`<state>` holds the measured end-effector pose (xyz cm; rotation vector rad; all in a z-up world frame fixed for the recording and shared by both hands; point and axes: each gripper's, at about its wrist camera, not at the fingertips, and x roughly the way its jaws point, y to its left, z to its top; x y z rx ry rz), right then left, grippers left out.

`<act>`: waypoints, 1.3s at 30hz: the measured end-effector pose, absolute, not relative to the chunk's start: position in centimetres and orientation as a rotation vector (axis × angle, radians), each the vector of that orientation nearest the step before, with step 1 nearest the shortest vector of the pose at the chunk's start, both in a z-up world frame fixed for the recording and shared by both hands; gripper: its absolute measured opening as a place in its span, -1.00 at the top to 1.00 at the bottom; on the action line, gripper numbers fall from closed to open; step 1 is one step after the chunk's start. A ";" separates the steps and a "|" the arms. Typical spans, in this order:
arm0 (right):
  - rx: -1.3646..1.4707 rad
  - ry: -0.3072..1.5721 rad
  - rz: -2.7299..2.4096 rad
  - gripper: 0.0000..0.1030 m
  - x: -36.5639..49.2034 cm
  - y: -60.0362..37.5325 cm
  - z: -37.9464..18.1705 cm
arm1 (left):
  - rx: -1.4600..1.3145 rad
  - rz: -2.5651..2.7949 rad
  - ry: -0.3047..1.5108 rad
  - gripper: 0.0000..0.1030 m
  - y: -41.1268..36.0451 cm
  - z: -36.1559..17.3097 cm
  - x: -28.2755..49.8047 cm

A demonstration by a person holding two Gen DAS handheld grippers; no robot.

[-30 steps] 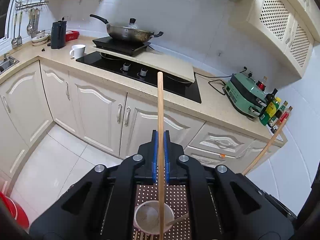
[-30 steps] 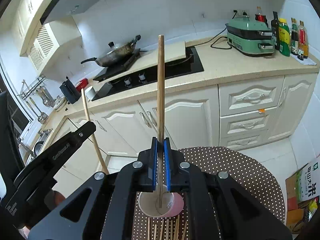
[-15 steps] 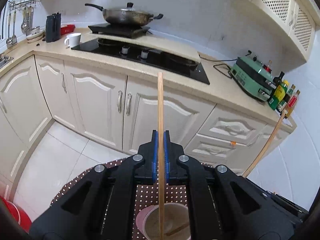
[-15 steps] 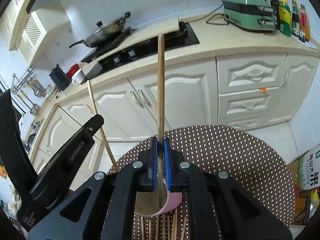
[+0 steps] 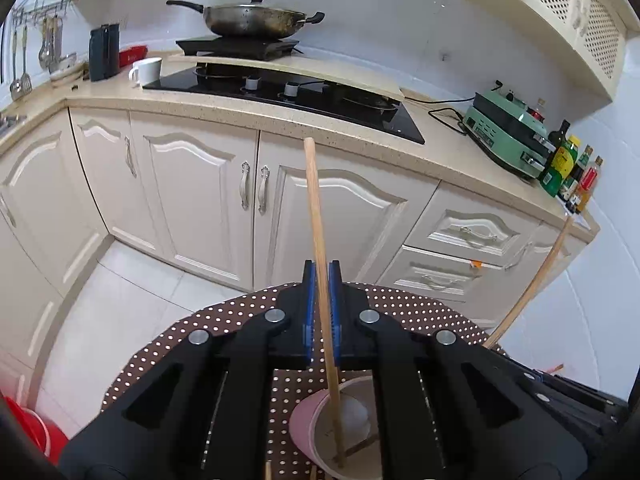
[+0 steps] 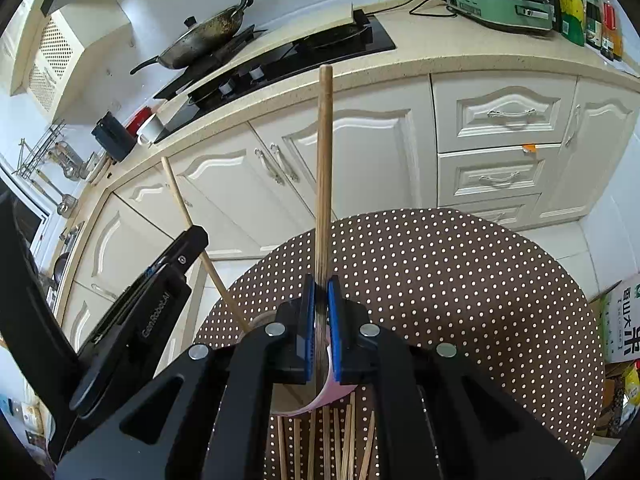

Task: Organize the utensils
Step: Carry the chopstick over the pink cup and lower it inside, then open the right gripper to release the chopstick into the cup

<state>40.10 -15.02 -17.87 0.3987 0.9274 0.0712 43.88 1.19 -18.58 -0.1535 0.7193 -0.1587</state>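
My left gripper (image 5: 321, 270) is shut on a wooden chopstick (image 5: 314, 208) that stands nearly upright, leaning a little left at the top. Its lower end is inside a pink paper cup (image 5: 304, 428) on the brown dotted round table (image 5: 400, 308). My right gripper (image 6: 322, 282) is shut on a second upright chopstick (image 6: 324, 160), whose lower end dips into the same cup (image 6: 336, 394). Several more chopsticks (image 6: 344, 436) lie flat on the table (image 6: 460, 280) in front of the cup. In the right wrist view the left gripper's body (image 6: 152, 320) shows at the left.
Beyond the table run cream cabinets (image 5: 208, 200) under a counter with a black hob (image 5: 288, 92), a wok (image 5: 256, 20), a white mug (image 5: 146, 72), a green appliance (image 5: 508, 136) and bottles (image 5: 568, 168). A red bucket (image 5: 44, 436) and a cardboard box (image 6: 624, 320) stand on the floor.
Both grippers have come down towards the cup, which now looks larger. The chopsticks' lower ends have sunk into it. The left chopstick has tipped slightly leftward.
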 end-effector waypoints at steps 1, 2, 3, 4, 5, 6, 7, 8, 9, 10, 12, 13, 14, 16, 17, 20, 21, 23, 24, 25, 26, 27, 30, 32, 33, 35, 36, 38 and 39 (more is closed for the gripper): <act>0.403 0.931 0.075 0.89 40.0 -15.0 -18.0 | -0.150 -0.158 0.720 0.85 1.3 -18.6 43.7; 0.407 0.935 0.080 0.89 40.0 -15.0 -18.0 | -0.152 -0.157 0.722 0.85 1.3 -18.6 43.7; 0.411 0.940 0.086 0.89 39.9 -15.0 -18.2 | -0.158 -0.159 0.725 0.85 1.5 -18.6 43.5; 0.413 0.943 0.088 0.88 39.9 -15.0 -18.2 | -0.163 -0.164 0.725 0.85 1.7 -18.6 43.4; 0.415 0.951 0.091 0.83 39.8 -15.0 -18.4 | -0.165 -0.167 0.727 0.84 1.8 -18.5 43.2; 0.418 0.954 0.095 0.83 39.7 -14.9 -18.4 | -0.164 -0.168 0.727 0.84 1.9 -18.6 43.2; 0.422 0.957 0.099 0.83 39.6 -15.0 -18.4 | -0.162 -0.168 0.727 0.83 1.9 -18.5 43.1; 0.423 0.958 0.098 0.82 39.5 -15.0 -18.4 | -0.159 -0.171 0.727 0.83 2.0 -18.5 43.0; 0.421 0.958 0.097 0.82 39.4 -14.9 -18.4 | -0.155 -0.177 0.726 0.83 2.0 -18.4 42.9; 0.417 0.958 0.095 0.79 39.3 -14.9 -18.3 | -0.154 -0.182 0.724 0.83 2.1 -18.3 42.8; 0.415 0.955 0.090 0.74 39.1 -15.1 -18.1 | -0.150 -0.185 0.719 0.83 2.2 -18.0 42.6; 0.415 0.952 0.088 0.72 39.0 -15.1 -18.0 | -0.148 -0.188 0.718 0.83 2.3 -18.0 42.6; 0.416 0.951 0.087 0.72 38.9 -15.2 -18.0 | -0.146 -0.193 0.714 0.83 2.3 -17.9 42.5; 0.419 0.946 0.087 0.72 38.7 -15.4 -17.7 | -0.130 -0.190 0.717 0.84 2.2 -17.8 42.3; 0.418 0.944 0.088 0.71 38.6 -15.4 -17.6 | -0.126 -0.194 0.721 0.84 2.2 -17.8 42.1; 0.413 0.940 0.084 0.69 38.4 -15.4 -17.4 | -0.137 -0.200 0.727 0.84 2.4 -17.7 41.5; 0.414 0.939 0.082 0.67 38.2 -15.5 -17.3 | -0.146 -0.202 0.727 0.84 2.6 -17.6 41.2; 0.413 0.938 0.080 0.61 38.0 -15.5 -17.1 | -0.146 -0.204 0.734 0.84 2.7 -17.7 40.9; 0.410 0.938 0.079 0.59 37.8 -15.5 -17.0 | -0.139 -0.204 0.742 0.84 2.7 -17.7 40.7; 0.408 0.938 0.078 0.53 37.8 -15.5 -16.9 | -0.133 -0.203 0.749 0.84 2.6 -17.8 40.6; 0.407 0.938 0.077 0.45 37.6 -15.5 -16.9 | -0.128 -0.203 0.755 0.84 2.6 -17.8 40.5; 0.405 0.937 0.077 0.41 37.4 -15.5 -16.8 | -0.119 -0.211 0.770 0.84 2.5 -18.0 40.3; 0.391 0.941 0.080 0.09 36.9 -15.4 -16.8 | -0.078 -0.206 0.787 0.83 2.3 -18.2 39.8; 0.378 0.938 0.077 -0.01 36.5 -15.4 -16.6 | -0.064 -0.202 0.800 0.83 2.3 -18.2 39.4; 0.370 0.933 0.077 -0.03 36.3 -15.4 -16.5 | -0.063 -0.205 0.804 0.83 2.4 -18.2 39.2; 0.361 0.931 0.073 -0.13 35.8 -15.4 -16.4 | -0.048 -0.193 0.809 0.83 2.5 -18.2 38.9; 0.357 0.930 0.072 -0.16 35.7 -15.5 -16.3 | -0.039 -0.186 0.807 0.83 2.5 -18.1 38.7; 0.345 0.927 0.068 -0.21 35.2 -15.6 -16.2 | -0.021 -0.176 0.806 0.84 2.4 -18.0 38.2; 0.340 0.925 0.065 -0.24 34.9 -15.6 -16.1 | -0.018 -0.179 0.810 0.83 2.4 -17.9 38.0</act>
